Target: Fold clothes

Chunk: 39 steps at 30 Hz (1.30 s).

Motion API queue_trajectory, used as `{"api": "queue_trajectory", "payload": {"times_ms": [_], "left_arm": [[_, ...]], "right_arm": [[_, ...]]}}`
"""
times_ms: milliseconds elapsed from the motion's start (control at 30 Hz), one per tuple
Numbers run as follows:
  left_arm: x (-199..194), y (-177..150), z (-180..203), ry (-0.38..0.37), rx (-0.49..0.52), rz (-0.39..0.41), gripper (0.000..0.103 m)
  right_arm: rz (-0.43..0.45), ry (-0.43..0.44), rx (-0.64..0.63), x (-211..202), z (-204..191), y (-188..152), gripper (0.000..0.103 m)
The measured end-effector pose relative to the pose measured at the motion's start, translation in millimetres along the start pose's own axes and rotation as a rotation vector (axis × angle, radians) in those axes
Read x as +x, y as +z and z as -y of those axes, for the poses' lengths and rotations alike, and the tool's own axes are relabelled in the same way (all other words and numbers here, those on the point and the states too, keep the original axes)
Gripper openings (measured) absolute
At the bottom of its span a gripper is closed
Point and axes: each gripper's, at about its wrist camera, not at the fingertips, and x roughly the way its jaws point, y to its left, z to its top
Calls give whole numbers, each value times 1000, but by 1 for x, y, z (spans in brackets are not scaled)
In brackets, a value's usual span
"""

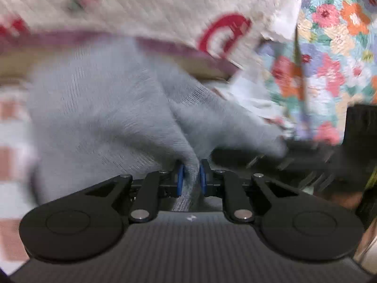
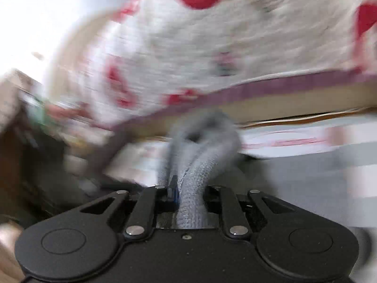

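Observation:
A light grey knitted garment hangs in front of me, held off the surface. My left gripper is shut on a bunched edge of it, the cloth pinched between the blue pads. In the right wrist view the same grey garment runs forward as a thick roll, and my right gripper is shut on it. Both views are blurred by motion.
A white bedspread with red prints and a purple hem covers the bed ahead; it also fills the upper right wrist view. A flowered quilt lies at the right. A dark object sits at the right edge.

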Motion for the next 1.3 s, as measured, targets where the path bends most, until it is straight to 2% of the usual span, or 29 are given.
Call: {"api": "queue_trajectory", "payload": {"times_ms": [33,100,200,267,300,333,433,500,567,600,667,700,800,833,867,1000,1067,1133,1167,1200,1233,1267,1300], "left_arm": [[18,-5,1,-1,-4,-26,10],[53,-14,3,-2,-12,-79,8],[70,-34,2,26,-12,-104,8],[60,-41,2,15,-24,-93,9],[50,-42,4,15,-12,-76,12],[39,-42,7,19,9,-54,13],[2,-42,8,54,54,34,23],[-22,-43,5,94,71,106,40],[-41,-45,-5,152,73,169,41],[-48,-46,-12,181,69,192,41],[-53,-45,-27,216,45,202,39],[-54,-45,-33,220,36,208,38],[-54,-45,-45,185,18,205,39],[-47,-44,-46,170,12,186,40],[-40,-44,-48,157,5,160,41],[-15,-53,-46,117,16,88,41],[-16,-58,-39,118,40,89,41],[-22,-62,-35,118,52,98,42],[-26,-63,-36,111,48,104,42],[-30,-64,-37,109,39,113,42],[-36,-65,-40,118,28,129,42],[-42,-67,-44,130,17,147,42],[-47,-69,-47,150,8,160,43]], "right_arm": [[-63,-92,26,2,12,-3,21],[-135,-200,114,9,37,-17,21],[-202,-254,208,19,59,-34,25],[-222,-292,261,22,69,-41,29],[-223,-274,289,23,74,-42,39],[-219,-230,318,23,78,-41,54],[-226,-158,407,28,95,-42,58],[-245,-125,485,34,108,-44,62],[-241,-101,552,44,114,-47,62],[-229,-87,581,48,119,-49,61],[-178,-48,600,50,121,-53,23],[-142,-18,601,46,119,-53,19],[41,151,668,6,114,-48,18],[75,152,670,-6,112,-46,18],[43,90,622,-6,108,-44,17],[-212,-229,341,24,92,-36,21],[-279,-293,286,35,90,-37,23],[-290,-324,246,35,83,-34,27],[-278,-365,220,31,78,-31,33],[-248,-410,205,24,72,-28,41],[-213,-447,201,17,66,-25,41],[-175,-446,222,8,64,-23,41],[-133,-419,259,-2,66,-22,46]]}}
